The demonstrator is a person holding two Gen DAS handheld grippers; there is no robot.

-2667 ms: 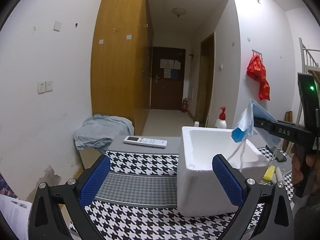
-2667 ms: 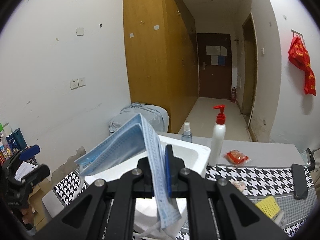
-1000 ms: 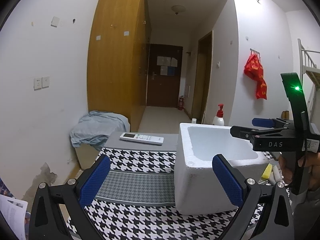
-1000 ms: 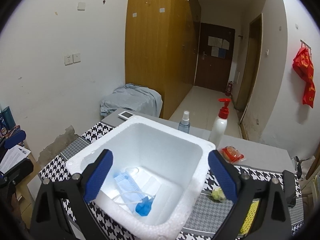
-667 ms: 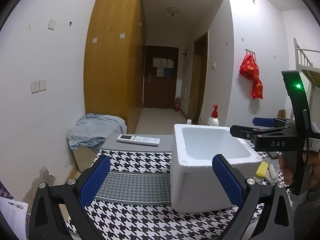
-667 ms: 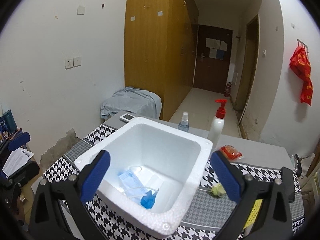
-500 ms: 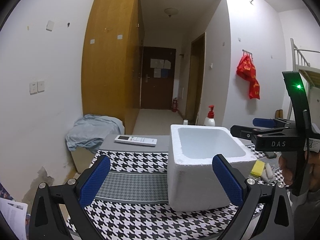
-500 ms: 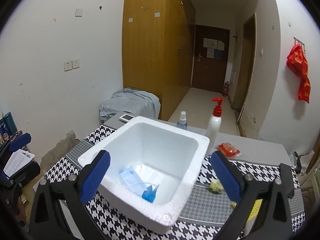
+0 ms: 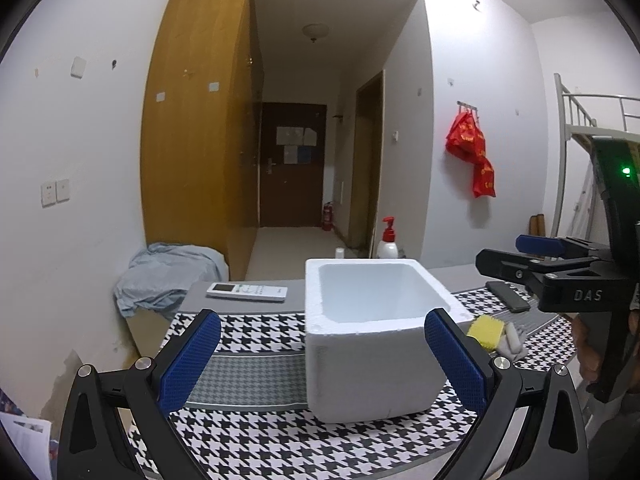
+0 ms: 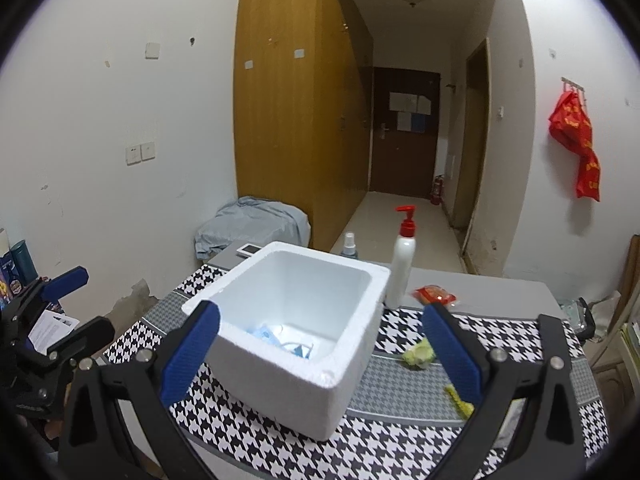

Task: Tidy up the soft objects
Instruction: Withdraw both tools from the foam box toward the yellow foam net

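With the blue face mask (image 10: 280,338) lying crumpled on the floor of the white foam box (image 10: 352,368), one soft thing looks sorted and the loose ones are out on the houndstooth mat (image 10: 400,432). Nearest candidate: the yellow-green soft lump (image 10: 418,356), sitting on the mat just off the box's right wall, low and to the right of centre between the right gripper's (image 10: 320,356) blue pads. Those jaws are spread wide and carry nothing. A yellow sponge (image 9: 485,328) and a pale cloth wad (image 9: 513,343) lie a little further along the same side, touching or nearly so.

The left gripper (image 9: 320,360) is also wide and empty, hanging back at the box's left front, with the box between it and the soft pieces. So the right hand is the closer one, by my reading, and the reach runs forward and down to the right.

Room is decent: bare mat in front of the lump, the box wall on its left, the pump bottle (image 10: 402,258) and red packet (image 10: 436,294) well behind. The lump shows no clear long axis, so any closing direction should do.
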